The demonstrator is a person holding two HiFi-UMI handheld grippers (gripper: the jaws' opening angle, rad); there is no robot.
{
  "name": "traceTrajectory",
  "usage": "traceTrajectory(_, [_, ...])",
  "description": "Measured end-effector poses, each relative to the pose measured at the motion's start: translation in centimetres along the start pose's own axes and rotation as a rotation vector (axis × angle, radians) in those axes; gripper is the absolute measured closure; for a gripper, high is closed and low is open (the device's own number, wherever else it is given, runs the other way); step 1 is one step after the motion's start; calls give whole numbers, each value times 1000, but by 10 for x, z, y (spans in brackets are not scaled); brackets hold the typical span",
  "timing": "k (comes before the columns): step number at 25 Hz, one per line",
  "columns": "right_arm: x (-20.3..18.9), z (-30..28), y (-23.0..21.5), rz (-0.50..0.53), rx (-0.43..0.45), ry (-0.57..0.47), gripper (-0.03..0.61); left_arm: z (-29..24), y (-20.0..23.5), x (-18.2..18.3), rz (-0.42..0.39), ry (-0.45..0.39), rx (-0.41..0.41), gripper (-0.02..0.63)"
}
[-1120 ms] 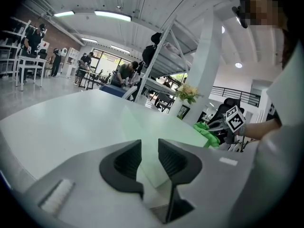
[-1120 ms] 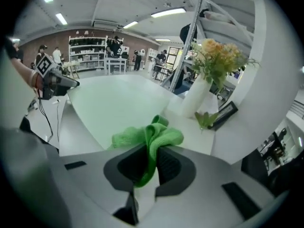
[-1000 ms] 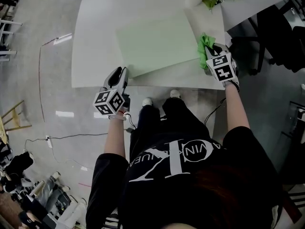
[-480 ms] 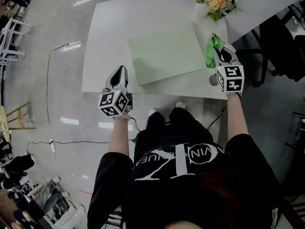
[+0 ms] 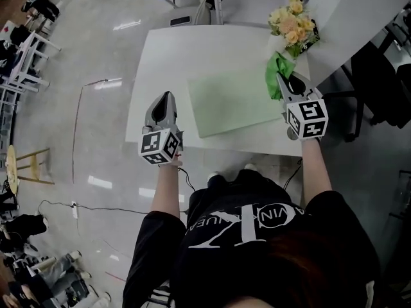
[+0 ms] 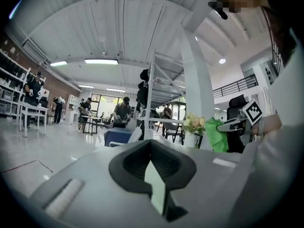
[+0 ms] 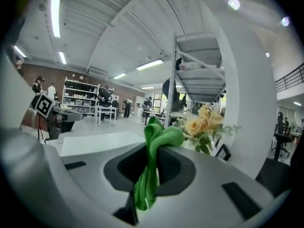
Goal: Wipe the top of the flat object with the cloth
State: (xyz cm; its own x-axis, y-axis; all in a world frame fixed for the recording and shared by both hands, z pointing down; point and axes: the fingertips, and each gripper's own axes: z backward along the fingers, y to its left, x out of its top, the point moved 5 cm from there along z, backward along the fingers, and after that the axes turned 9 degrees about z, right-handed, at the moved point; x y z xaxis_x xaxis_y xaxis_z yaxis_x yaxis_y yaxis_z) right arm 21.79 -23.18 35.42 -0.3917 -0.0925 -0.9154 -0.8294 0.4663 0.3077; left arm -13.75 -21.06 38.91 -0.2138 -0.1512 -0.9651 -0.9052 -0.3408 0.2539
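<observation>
A pale green flat board lies on the white table. My right gripper hovers at the board's right edge, shut on a bright green cloth that bunches above the jaws and hangs between them. In the right gripper view the cloth fills the seam of that gripper. My left gripper is held over the table to the left of the board, apart from it. Its jaws are shut, and I see nothing held in them.
A bouquet of yellow flowers stands at the table's far right corner, just beyond the cloth. A second white table and a dark chair are to the right. People and shelving fill the room behind.
My right gripper has lifted the cloth from the table's right edge and carried it toward the board's far right. The left gripper has risen and shifted forward over the table.
</observation>
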Motion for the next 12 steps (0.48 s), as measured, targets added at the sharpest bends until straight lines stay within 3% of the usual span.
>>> traceTrajectory(12, [53,-20,6,3,47,-129,543,-11,7,50,-54,-97,26,601])
